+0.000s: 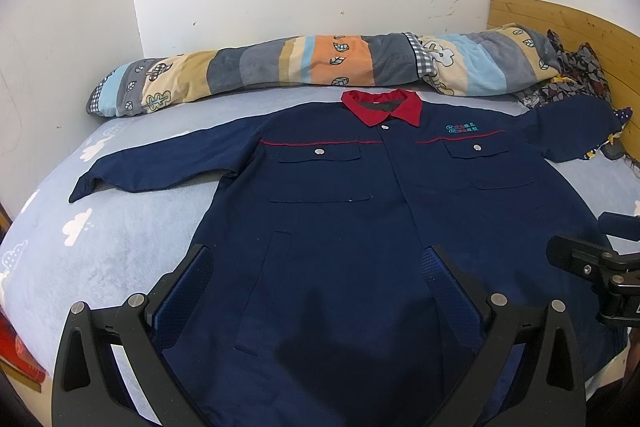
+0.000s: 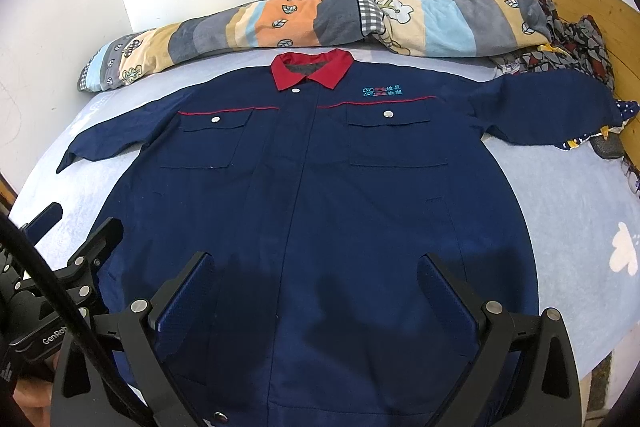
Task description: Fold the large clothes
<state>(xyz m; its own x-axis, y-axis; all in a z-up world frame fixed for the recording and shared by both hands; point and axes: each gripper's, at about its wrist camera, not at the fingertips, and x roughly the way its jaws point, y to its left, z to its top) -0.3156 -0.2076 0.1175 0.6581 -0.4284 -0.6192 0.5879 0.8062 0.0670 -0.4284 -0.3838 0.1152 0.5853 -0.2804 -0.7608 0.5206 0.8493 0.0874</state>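
A large navy work jacket (image 1: 332, 211) (image 2: 320, 179) with a red collar (image 1: 382, 107) (image 2: 312, 69) lies face up and spread flat on the bed, both sleeves stretched out sideways. My left gripper (image 1: 320, 255) hovers open above the jacket's lower left part, nothing between its fingers. My right gripper (image 2: 320, 263) also stands open, above the lower middle of the jacket near the hem. The right gripper (image 1: 592, 267) shows at the right edge of the left wrist view, and the left gripper (image 2: 76, 255) shows at the lower left of the right wrist view.
The light blue bed sheet (image 1: 132, 223) (image 2: 572, 195) has white cloud prints. A rolled striped quilt (image 1: 304, 67) (image 2: 304, 23) lies along the white wall behind the collar. A wooden headboard (image 1: 580, 35) and a pile of patterned cloth (image 2: 568, 43) sit at the far right.
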